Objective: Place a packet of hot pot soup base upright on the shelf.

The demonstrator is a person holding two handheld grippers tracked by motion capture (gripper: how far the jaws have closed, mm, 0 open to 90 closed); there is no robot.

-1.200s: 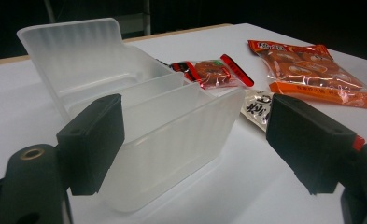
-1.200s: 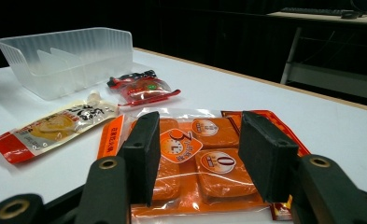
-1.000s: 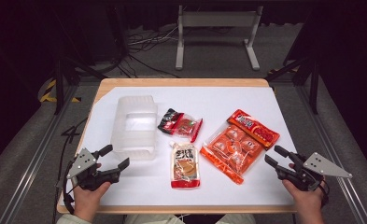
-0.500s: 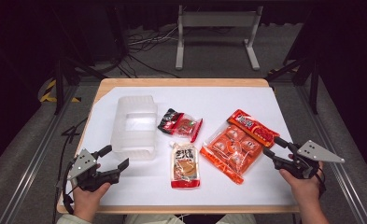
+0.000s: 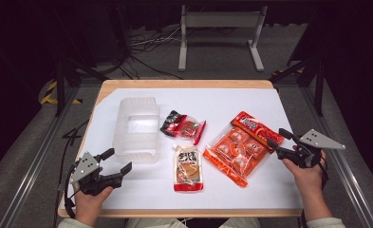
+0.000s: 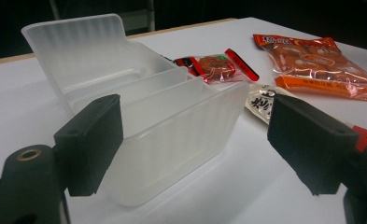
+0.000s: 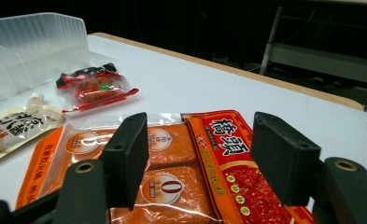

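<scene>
high view, left to right: left gripper (image 5: 112, 162) is held low at the near-left corner of the white table (image 5: 279, 102), jaws spread wide, nothing between them. it is pointed at the clear plastic container (image 5: 136, 128), which is just ahead of the jaws, not touched. in the left gripper view the container (image 6: 162, 116) is seen between and beyond the two black jaws, with a clear gap to it; an inner divider wall is visible and its lid is stood up at the back.

right of the container, a small red snack packet (image 5: 184, 126) is laid flat. just in front of it, a white-and-tan sauce pouch (image 5: 188, 167) with a red bottom edge is laid with its cap end toward the red packet, apart from it.

further right, the large orange snack bag (image 5: 238, 147) is laid at a slant, flat on the table, close beside the pouch.

right gripper (image 5: 278, 140) is held at the bag's right edge, jaws apart and just opened further, nothing clamped. in the right gripper view the bag (image 7: 181, 163) is seen below and between the jaws, red header panel to the right; whether a jaw tip is touching the film cannot be told. the red packet (image 7: 95, 86) and the pouch (image 7: 13, 126) are seen beyond on the left.
</scene>
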